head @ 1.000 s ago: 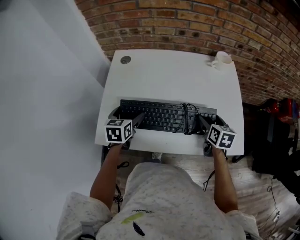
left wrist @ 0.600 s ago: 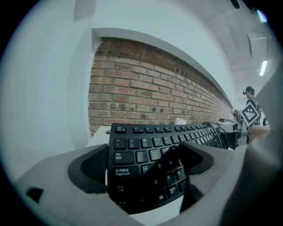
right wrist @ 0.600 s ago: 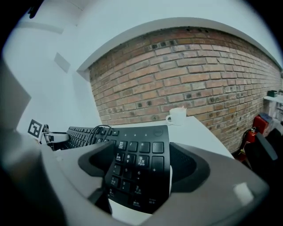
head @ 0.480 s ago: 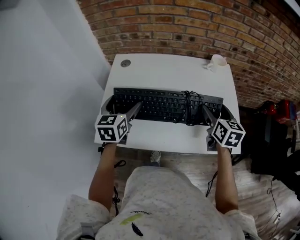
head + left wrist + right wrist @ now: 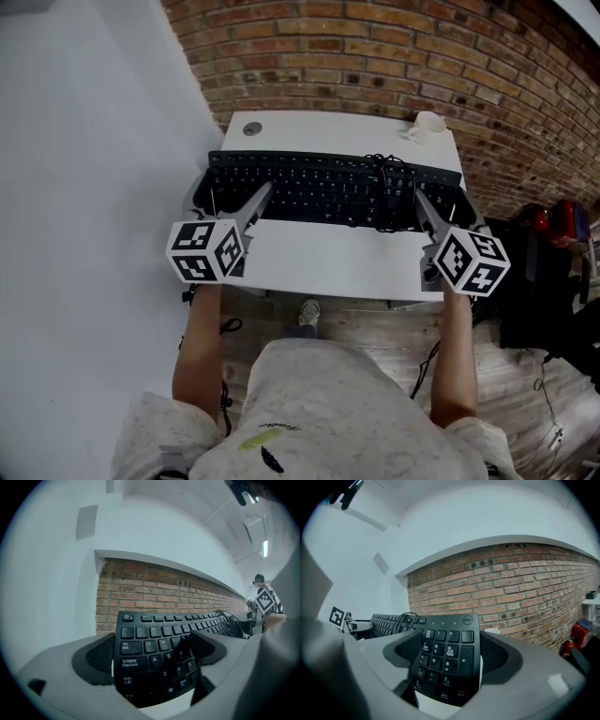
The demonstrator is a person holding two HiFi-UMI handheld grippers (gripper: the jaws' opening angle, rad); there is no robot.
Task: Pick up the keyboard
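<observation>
A black full-size keyboard hangs level above the white table, its coiled cable lying across the keys near the number pad. My left gripper is shut on the keyboard's left end, one jaw over the keys and the other outside the edge. My right gripper is shut on the right end. In the left gripper view the keyboard fills the gap of the left gripper. The right gripper view shows the number pad clamped by the right gripper.
A white cup stands at the table's far right corner, a round cable grommet at the far left. A brick wall runs right behind the table. A red fire extinguisher and dark gear sit on the floor at right.
Both grippers have risen with the keyboard held between them; it has come up off the table and now appears farther up the view, toward the brick wall.
</observation>
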